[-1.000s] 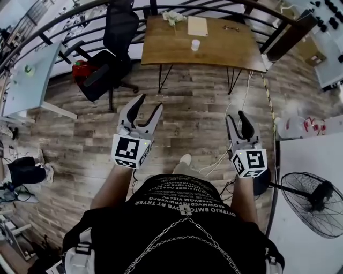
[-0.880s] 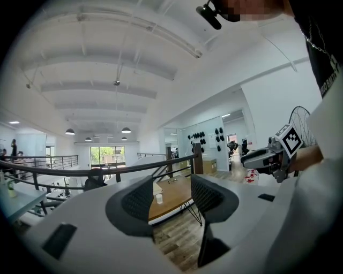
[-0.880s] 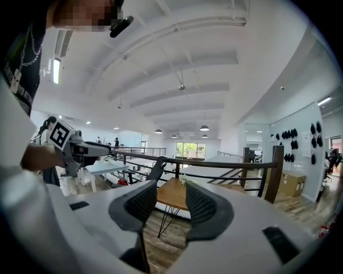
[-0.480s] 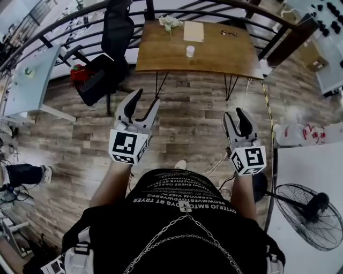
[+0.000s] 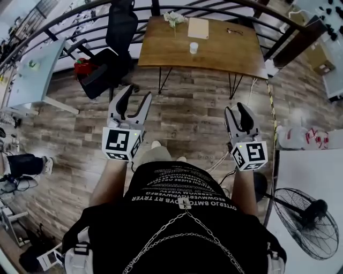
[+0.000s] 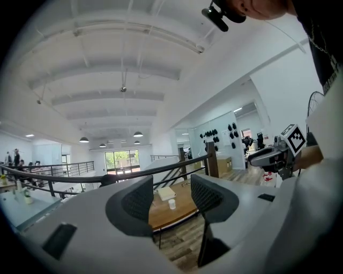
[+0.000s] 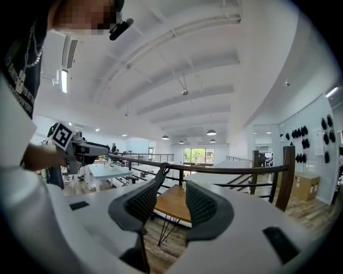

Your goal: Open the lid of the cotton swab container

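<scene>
A small white cylinder, the cotton swab container [image 5: 193,47], stands on a wooden table [image 5: 225,53] beyond the black railing, far ahead of both grippers. In the left gripper view the container [image 6: 171,204] shows tiny between the jaws, on the table [image 6: 161,214]. My left gripper [image 5: 137,95] is held out over the plank floor, open, with nothing between its fingers. My right gripper [image 5: 236,109] is level with it on the right, jaws also apart and empty. In the right gripper view only the table's [image 7: 172,206] edge shows between the pads.
A black office chair [image 5: 110,53] with a red thing [image 5: 83,67] stands left of the table. A curved black railing [image 5: 80,13] runs behind. A light notebook [image 5: 198,28] and flowers [image 5: 174,18] lie on the table. A floor fan [image 5: 311,225] stands at the right, a pale desk [image 5: 32,75] at the left.
The left gripper has shifted left and a little up in the view. The right gripper has drifted slightly. Both stay open and empty; the table remains far ahead.
</scene>
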Demonstrator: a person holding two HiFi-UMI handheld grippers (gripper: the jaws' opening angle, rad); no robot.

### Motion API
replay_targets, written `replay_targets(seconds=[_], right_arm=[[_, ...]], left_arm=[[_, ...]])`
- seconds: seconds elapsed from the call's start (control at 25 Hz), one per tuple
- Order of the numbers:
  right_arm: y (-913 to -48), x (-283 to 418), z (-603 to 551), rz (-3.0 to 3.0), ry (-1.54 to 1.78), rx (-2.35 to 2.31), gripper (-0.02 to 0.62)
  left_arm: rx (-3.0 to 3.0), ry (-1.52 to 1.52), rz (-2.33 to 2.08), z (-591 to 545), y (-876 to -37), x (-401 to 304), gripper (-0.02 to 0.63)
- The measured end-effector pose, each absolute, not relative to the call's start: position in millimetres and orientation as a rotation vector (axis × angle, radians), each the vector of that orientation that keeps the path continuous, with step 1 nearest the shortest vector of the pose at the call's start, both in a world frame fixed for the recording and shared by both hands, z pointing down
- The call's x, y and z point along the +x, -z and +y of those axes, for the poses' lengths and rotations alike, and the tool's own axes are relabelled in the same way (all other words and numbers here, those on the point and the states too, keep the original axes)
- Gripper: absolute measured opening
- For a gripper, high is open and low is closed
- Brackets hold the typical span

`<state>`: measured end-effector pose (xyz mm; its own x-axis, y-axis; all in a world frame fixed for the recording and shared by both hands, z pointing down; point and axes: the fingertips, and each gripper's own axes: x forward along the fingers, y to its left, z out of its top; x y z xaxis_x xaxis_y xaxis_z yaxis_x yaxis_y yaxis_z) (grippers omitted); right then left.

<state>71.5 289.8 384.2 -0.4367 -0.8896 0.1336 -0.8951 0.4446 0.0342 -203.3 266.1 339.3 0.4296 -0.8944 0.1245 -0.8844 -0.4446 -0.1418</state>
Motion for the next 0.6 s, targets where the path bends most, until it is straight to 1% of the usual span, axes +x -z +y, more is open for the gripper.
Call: replay_targets(seconds=[0.36, 0.6], right_arm=[[-394.1, 72.8, 286.1, -2.550, -0.087, 1.586, 0.161], [-390.7, 83.9, 281.3, -2.541, -0.090, 1.607, 0.161]], left_arm=[[-2.641, 0.340, 1.562, 265.7, -352.8, -188.8, 0.221], [-2.656, 0.305, 1.523, 253.0, -346.4, -173.6, 0.221]])
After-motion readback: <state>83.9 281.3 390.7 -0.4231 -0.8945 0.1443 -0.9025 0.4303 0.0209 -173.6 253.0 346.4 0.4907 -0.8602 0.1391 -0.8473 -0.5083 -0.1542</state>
